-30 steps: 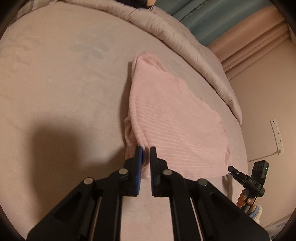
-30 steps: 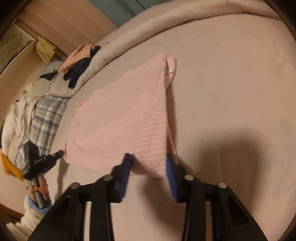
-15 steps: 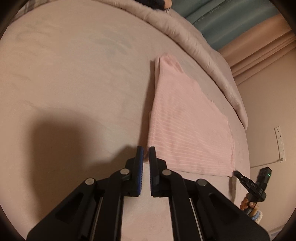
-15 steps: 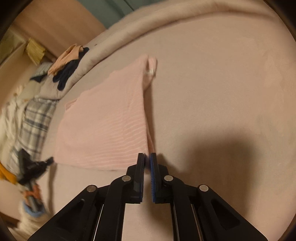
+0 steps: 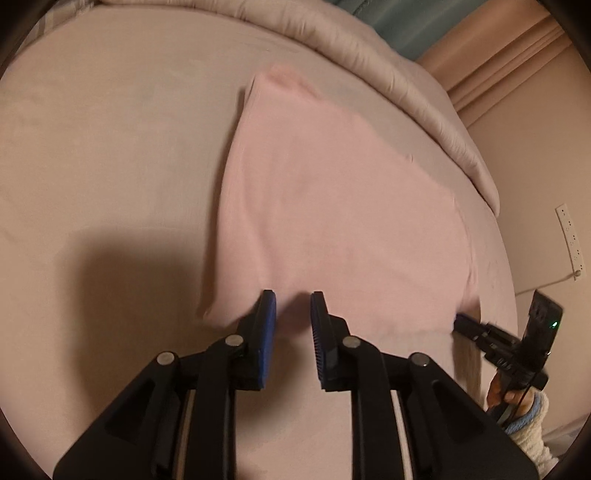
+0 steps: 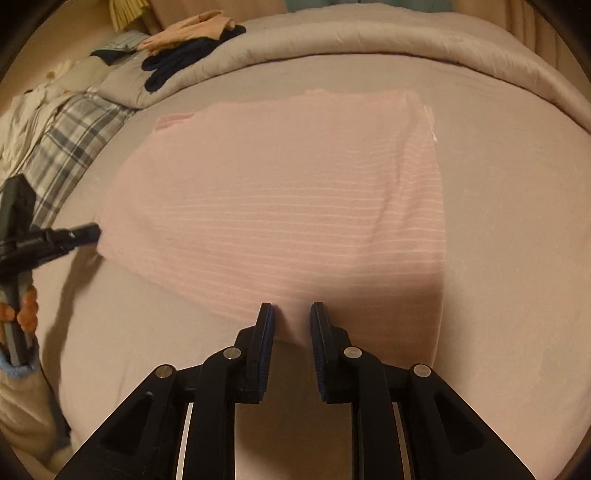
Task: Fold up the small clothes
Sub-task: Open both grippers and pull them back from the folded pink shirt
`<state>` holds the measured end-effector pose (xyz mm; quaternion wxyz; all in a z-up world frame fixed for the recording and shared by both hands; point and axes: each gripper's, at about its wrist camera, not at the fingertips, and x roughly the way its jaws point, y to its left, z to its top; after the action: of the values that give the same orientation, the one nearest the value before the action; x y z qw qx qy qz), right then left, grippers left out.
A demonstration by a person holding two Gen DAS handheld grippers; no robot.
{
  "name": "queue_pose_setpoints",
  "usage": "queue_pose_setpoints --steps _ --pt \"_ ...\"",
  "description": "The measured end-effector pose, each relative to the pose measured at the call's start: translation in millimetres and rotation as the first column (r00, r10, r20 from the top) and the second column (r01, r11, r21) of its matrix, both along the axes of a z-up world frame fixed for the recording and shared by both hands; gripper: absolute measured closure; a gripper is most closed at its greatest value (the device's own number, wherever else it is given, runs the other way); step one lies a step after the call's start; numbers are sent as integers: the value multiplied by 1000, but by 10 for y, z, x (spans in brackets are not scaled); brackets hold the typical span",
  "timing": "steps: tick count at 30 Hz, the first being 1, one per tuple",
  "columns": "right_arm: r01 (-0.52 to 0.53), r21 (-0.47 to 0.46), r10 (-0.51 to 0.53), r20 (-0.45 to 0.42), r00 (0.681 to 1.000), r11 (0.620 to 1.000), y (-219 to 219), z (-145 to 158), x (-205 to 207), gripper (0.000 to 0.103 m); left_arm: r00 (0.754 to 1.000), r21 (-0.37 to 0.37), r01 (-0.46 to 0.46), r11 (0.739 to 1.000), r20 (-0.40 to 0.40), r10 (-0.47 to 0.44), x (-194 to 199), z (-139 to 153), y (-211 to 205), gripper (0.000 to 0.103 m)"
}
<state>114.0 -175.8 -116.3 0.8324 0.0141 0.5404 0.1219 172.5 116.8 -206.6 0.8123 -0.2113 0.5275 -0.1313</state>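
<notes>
Pink garment (image 6: 280, 206) flat on bed (image 6: 517, 221); clothes pile (image 6: 184, 48) beyond; both grippers' jaws just opened slightly, holding nothing.

1. Bed (image 6: 517, 221) covered by a plain pale mauve sheet, filling most of both views.
2. Rolled-back duvet (image 6: 406, 37) of the same pale tone along the far edge of the bed.
3. Dark navy garment (image 6: 177, 62) draped over the duvet's left end, a peach-coloured cloth (image 6: 192, 26) just behind it.
4. Grey and white checked fabric (image 6: 70, 136) at the bed's left side, crumpled white cloth (image 6: 22, 110) beside it.
5. Teal curtain (image 5: 391, 26) behind the duvet, beige curtain folds (image 5: 509, 62) to its right.
6. White power strip (image 5: 570, 240) on the beige wall, thin cord trailing from its lower end.
</notes>
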Motion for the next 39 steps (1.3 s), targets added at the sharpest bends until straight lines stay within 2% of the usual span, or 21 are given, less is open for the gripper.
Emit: queue_pose_setpoints --steps 2,3,5,6,7,9,12,15,19,23,28,31,32,33,34,36,38,39 --pt "-7 21 7 -22 1000 1000 -9 52 2 72 1000 -25 3 1000 12 -2 -69 32 86 85" --pt "-8 30 9 -29 1000 1000 -12 99 -7 69 1000 -43 -7 999 20 8 -103 66 158 80" --pt "-21 39 22 -13 1000 999 -1 170 -20 64 998 -72 -51 996 33 53 -149 121 320 51" --pt "-30 54 30 6 1000 998 22 226 -15 60 995 -87 -90 992 41 94 -155 143 422 26" --pt "-33 69 32 14 999 997 27 213 -4 58 990 -106 -127 986 50 132 -148 158 507 21" --pt "-34 116 32 21 999 993 111 220 53 57 981 -185 -180 966 33 189 -86 119 648 21" --pt "-56 160 52 27 998 986 281 180 131 57 979 -292 -200 935 -23 202 79 -17 729 21" --pt "-94 167 91 29 995 981 465 142 139 57 983 -324 -184 928 -82 166 309 -141 689 23" --pt "-137 199 135 27 991 970 568 124 141 57 988 -379 -146 914 -103 115 635 -167 677 23" --pt "-159 197 157 27 987 968 545 144 157 57 992 -398 -104 912 -110 65 881 -163 732 23" --pt "-154 221 151 33 988 963 461 163 249 57 993 -394 -9 919 -109 -37 1252 -196 439 23" --pt "-146 225 140 43 989 963 473 160 366 57 994 -370 3 929 -100 -43 1412 -180 319 24" --pt "-143 225 136 46 990 964 470 157 396 57 995 -359 -7 933 -97 -30 1439 -173 298 28" --pt "-134 223 127 45 991 966 489 143 463 57 995 -342 -14 939 -97 -21 1455 -168 283 42" --pt "-125 215 119 41 992 969 520 127 532 57 994 -320 -17 947 -106 -18 1454 -176 268 62" --pt "-116 203 108 48 993 972 596 109 672 57 992 -272 -22 962 -127 -13 1430 -202 268 81" --pt "-114 212 104 59 993 971 659 103 804 57 992 -268 -32 963 -123 -2 1377 -182 318 85" --pt "-106 217 95 60 994 970 698 97 887 61 994 -260 -33 965 -113 3 1356 -151 317 87"
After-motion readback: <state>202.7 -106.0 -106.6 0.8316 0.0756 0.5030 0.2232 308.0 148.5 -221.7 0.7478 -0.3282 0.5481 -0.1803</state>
